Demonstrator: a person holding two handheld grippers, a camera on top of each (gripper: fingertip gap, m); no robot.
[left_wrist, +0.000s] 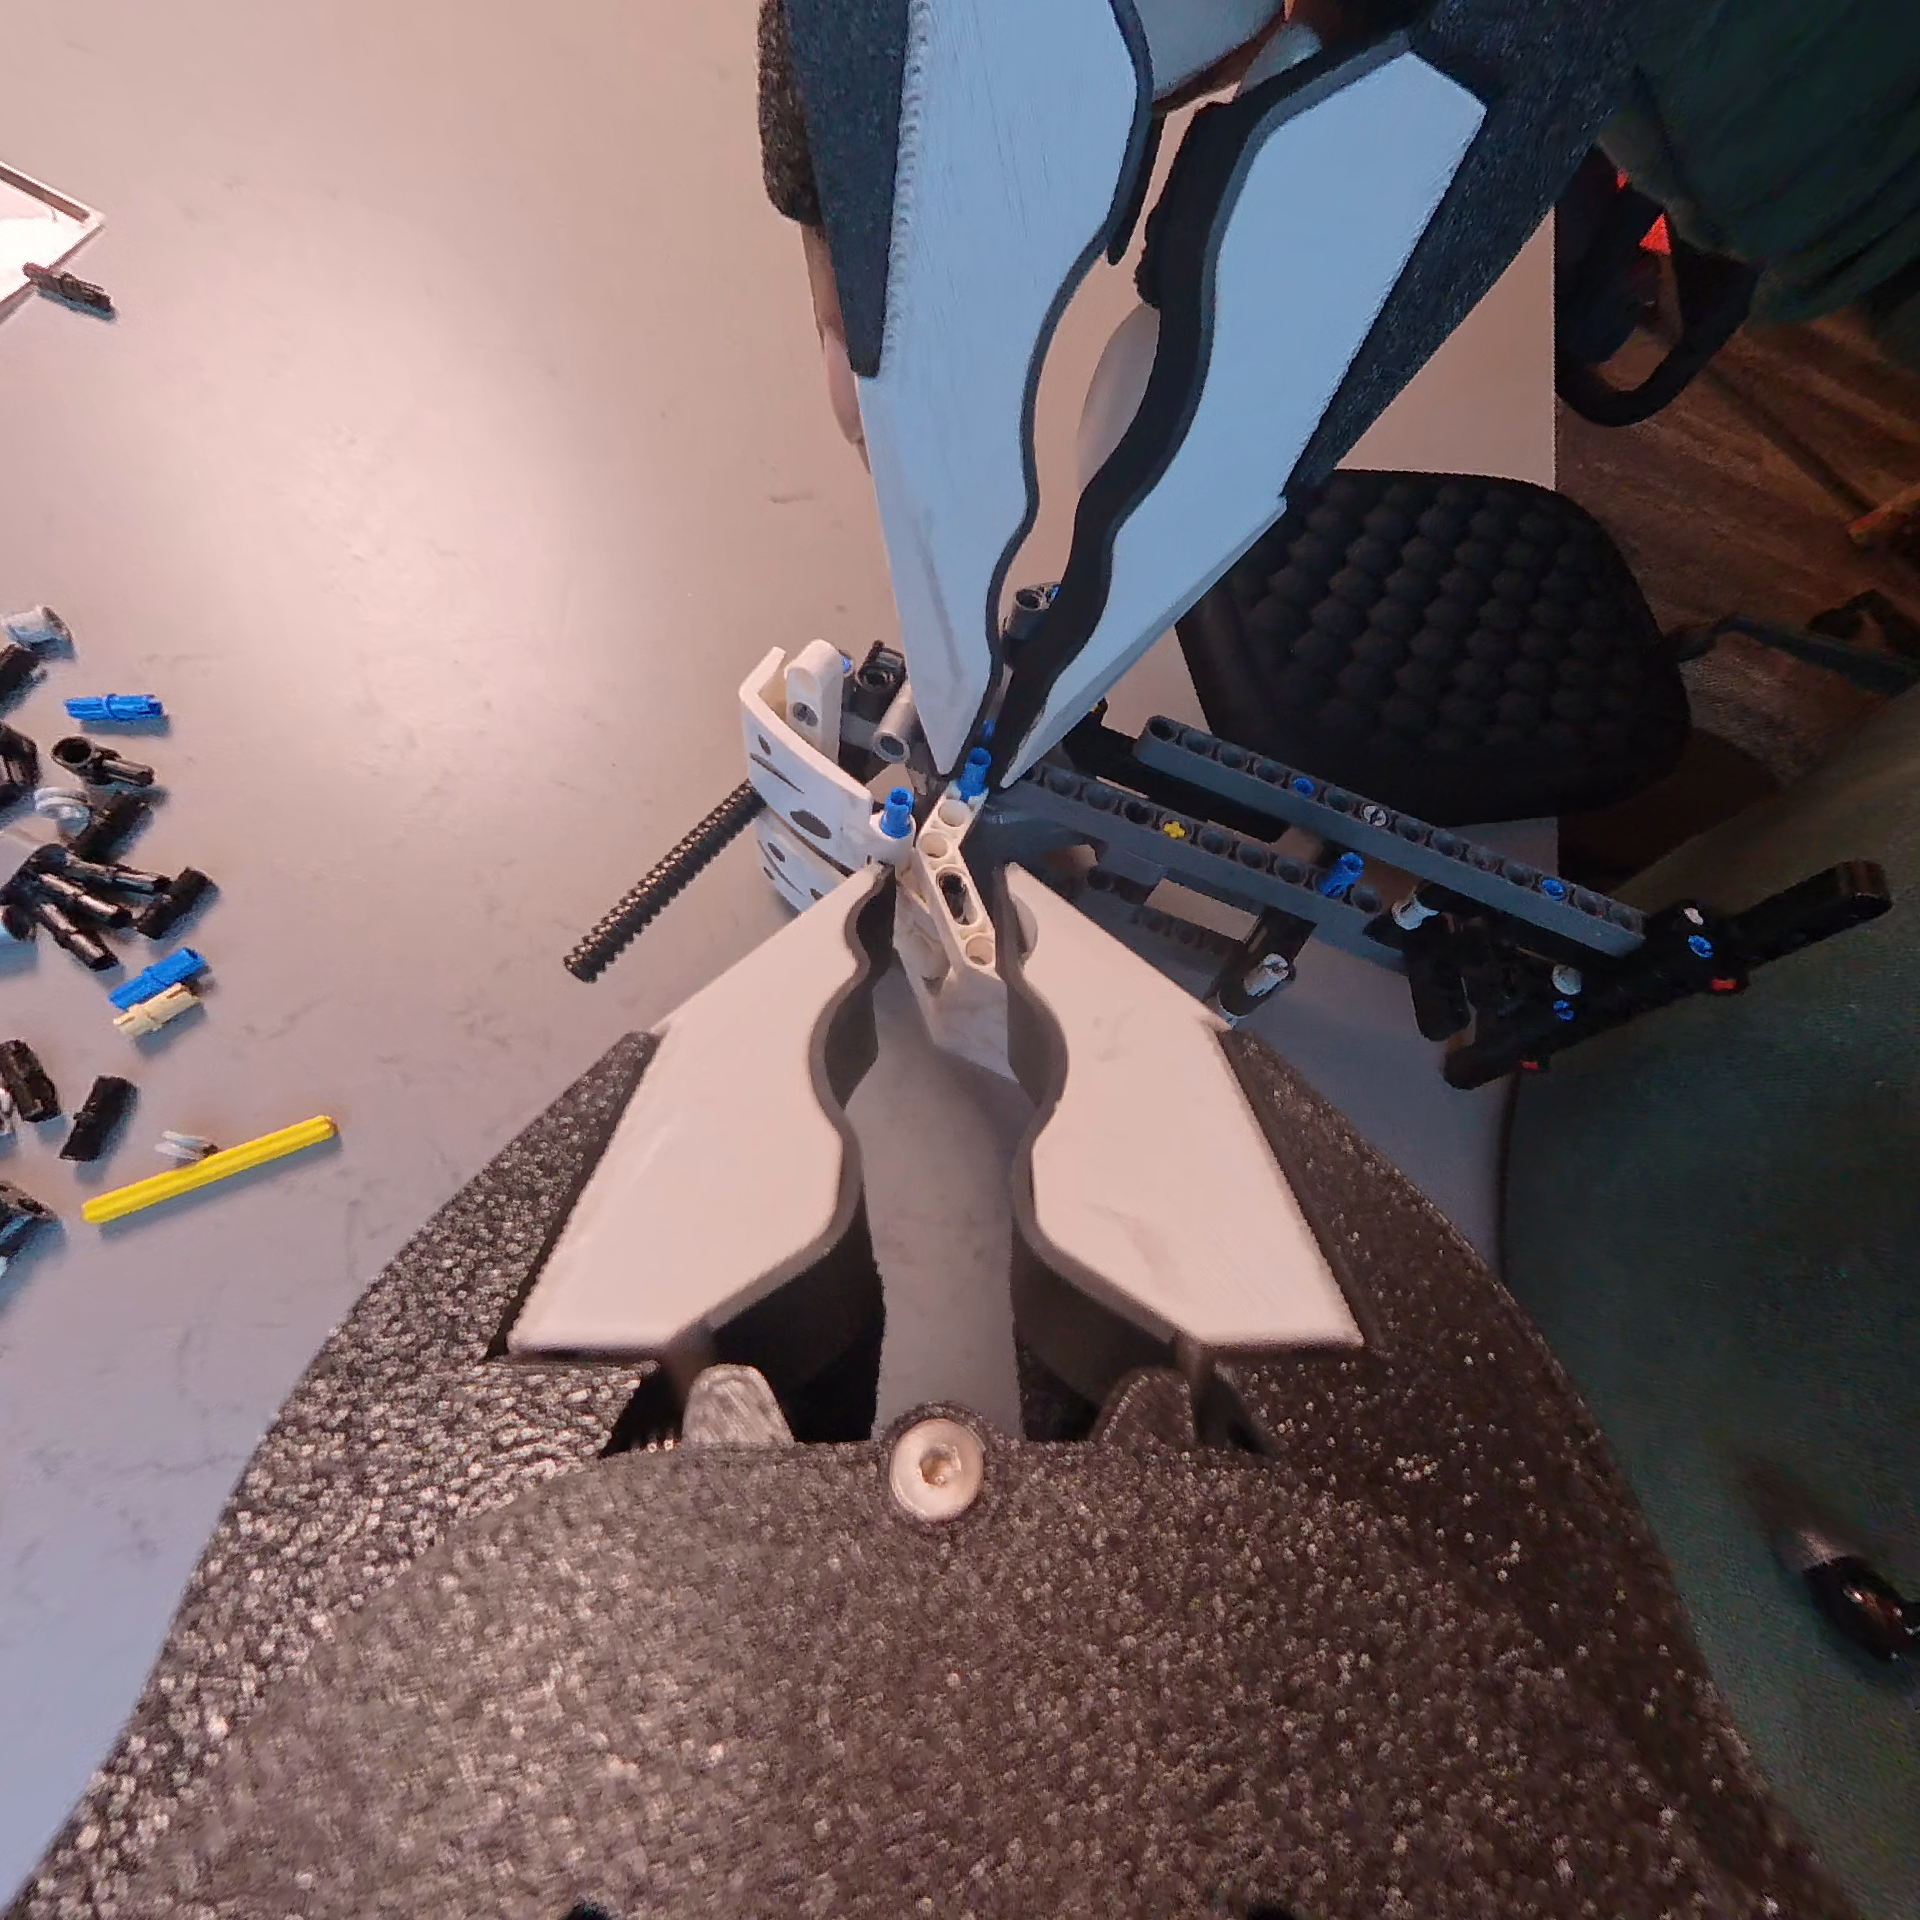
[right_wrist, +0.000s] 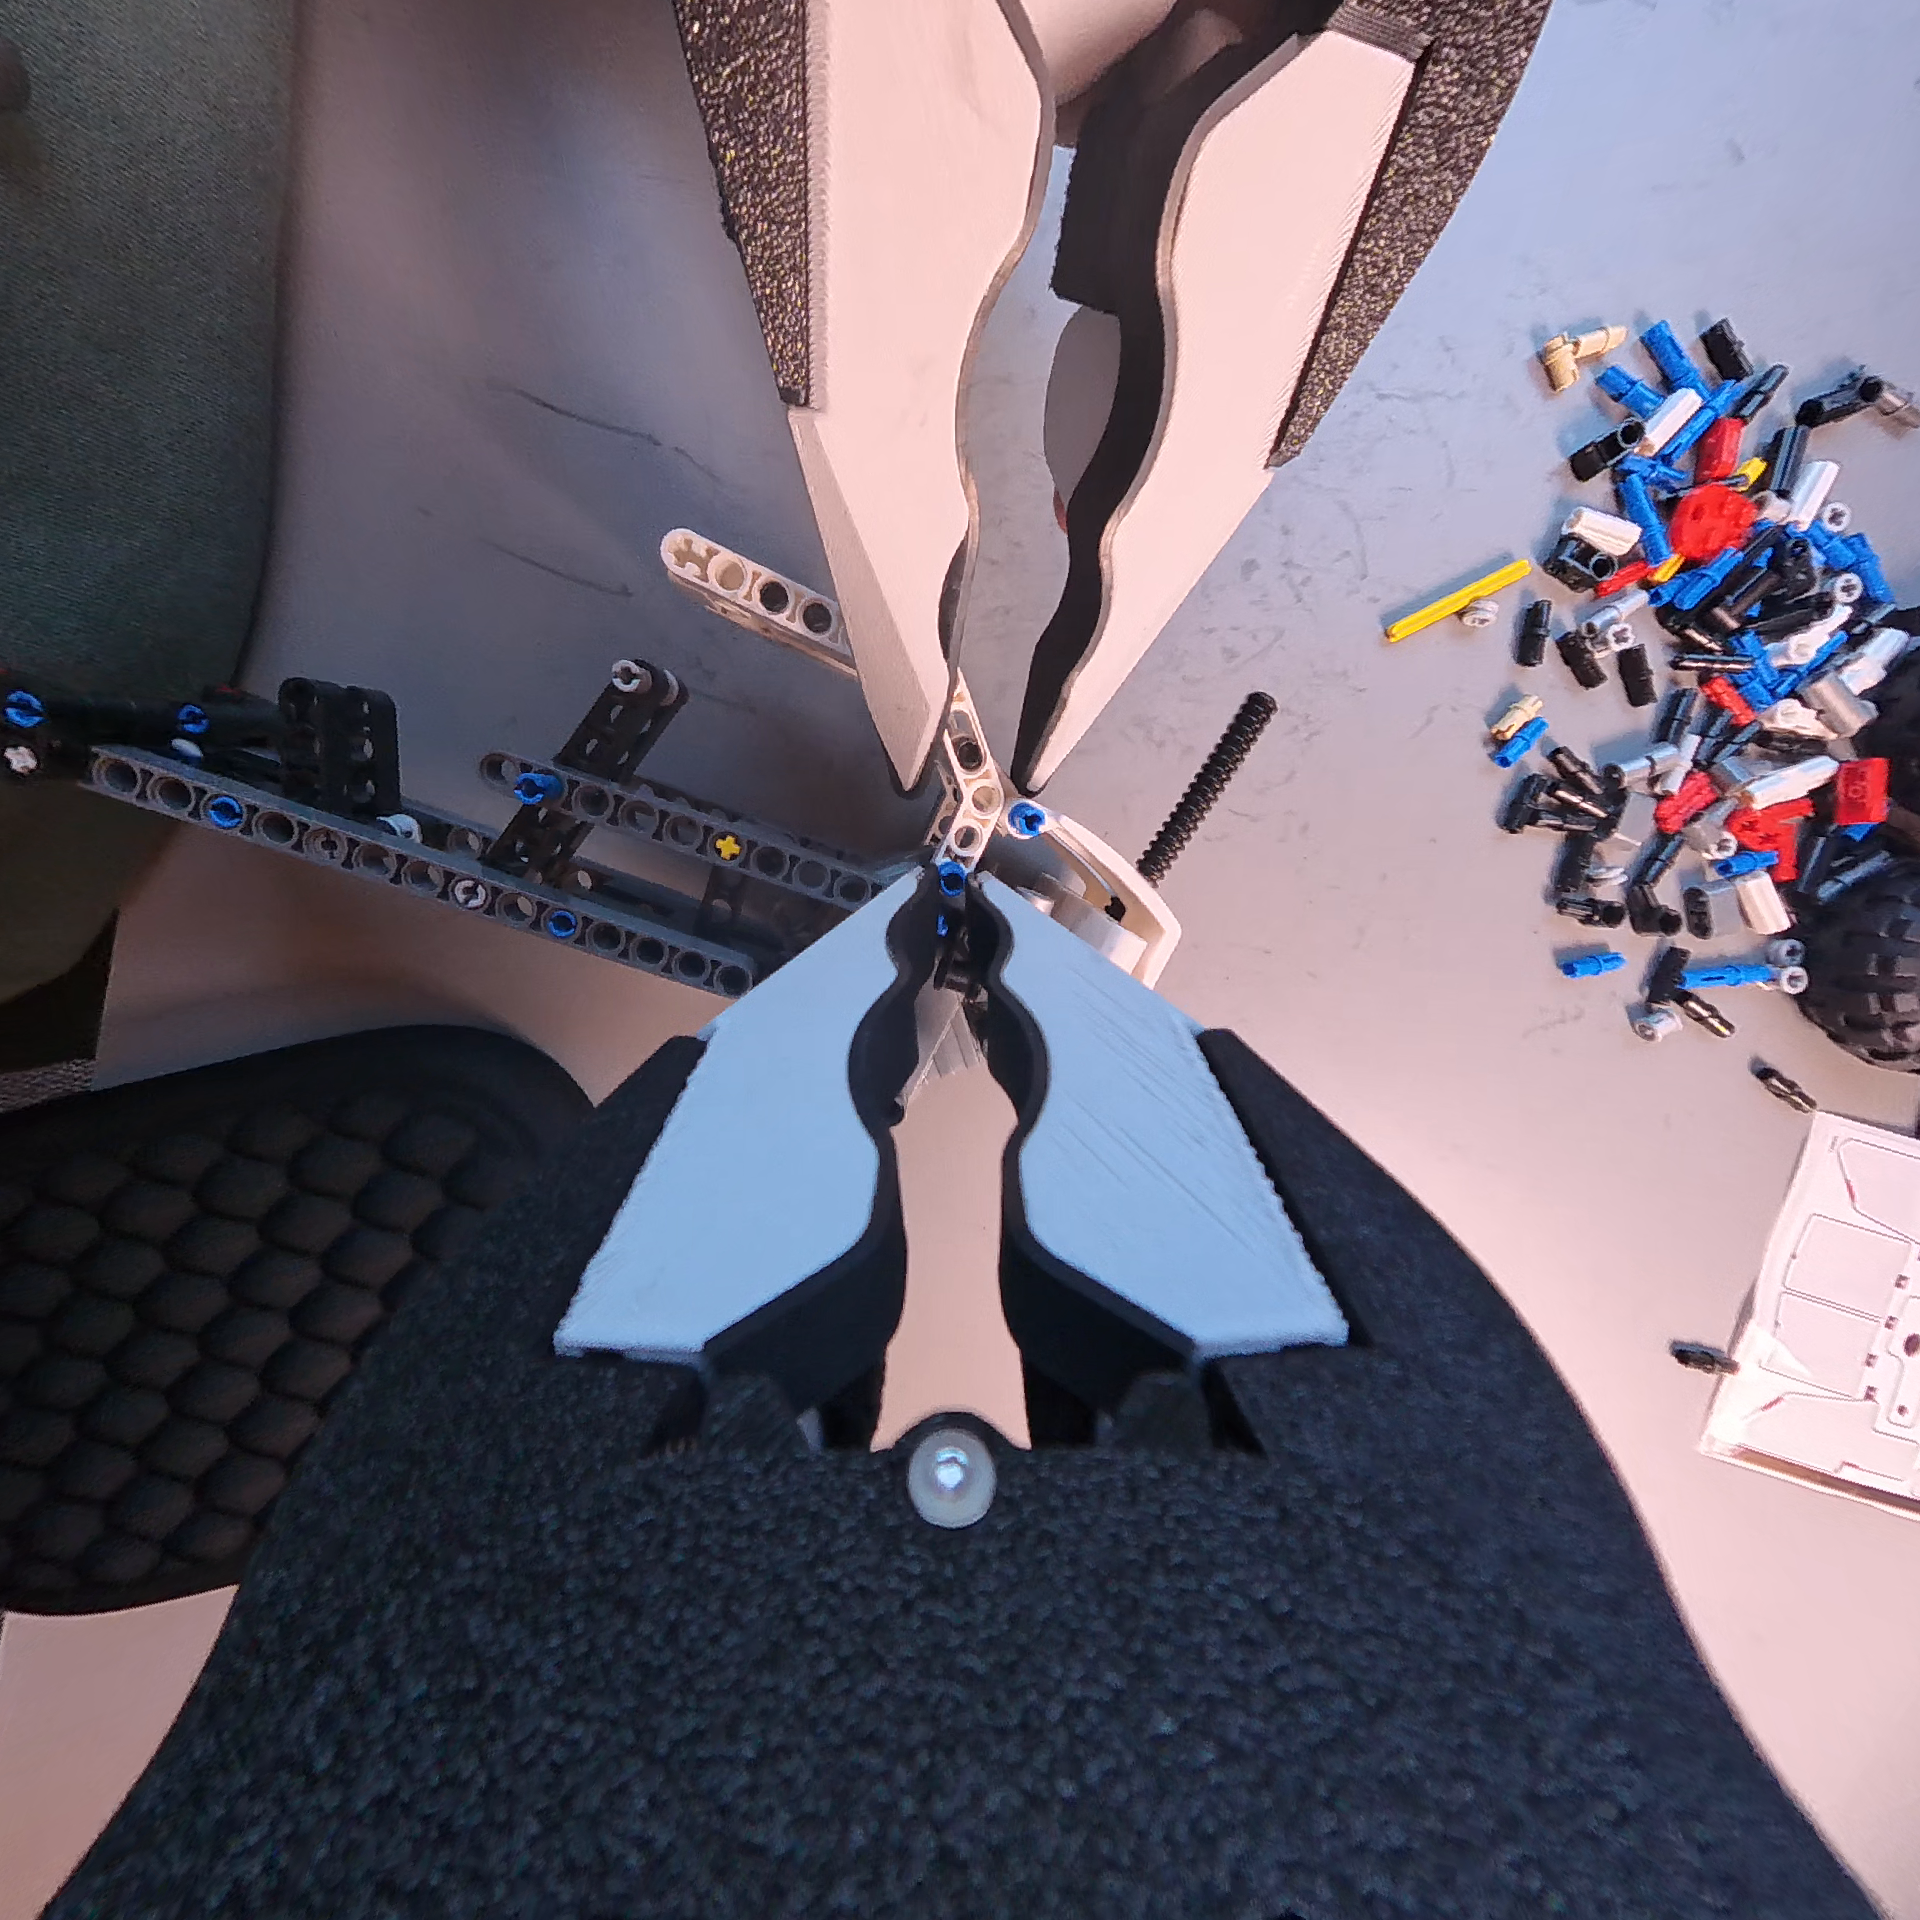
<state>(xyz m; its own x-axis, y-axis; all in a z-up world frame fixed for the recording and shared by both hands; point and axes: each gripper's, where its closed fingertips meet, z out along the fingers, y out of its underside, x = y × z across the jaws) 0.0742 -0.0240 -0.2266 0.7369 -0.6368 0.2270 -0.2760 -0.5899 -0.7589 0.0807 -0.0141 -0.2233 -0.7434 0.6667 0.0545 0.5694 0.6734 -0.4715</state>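
Note:
My left gripper (left_wrist: 943, 885) is shut on a white holed beam (left_wrist: 956, 904) at the end of a brick-built frame of long grey beams (left_wrist: 1299, 831). My right gripper (right_wrist: 951, 885) meets it tip to tip from the other side and is shut on a small blue pin (right_wrist: 951, 879) at the beam's end hole. In the left wrist view the right gripper (left_wrist: 971, 767) comes down from the top. In the right wrist view the left gripper (right_wrist: 971, 777) does the same, around the white beam (right_wrist: 971, 790). A white curved panel (left_wrist: 790, 769) and a black ridged rod (left_wrist: 665, 883) belong to the frame.
A heap of small blue, black, red and grey pieces (right_wrist: 1714, 644) lies on the pale table (left_wrist: 416, 468), with a yellow axle (left_wrist: 208, 1169), a black tyre (right_wrist: 1870, 987) and a sticker sheet (right_wrist: 1829, 1330). A black chair seat (left_wrist: 1434, 644) stands past the table edge.

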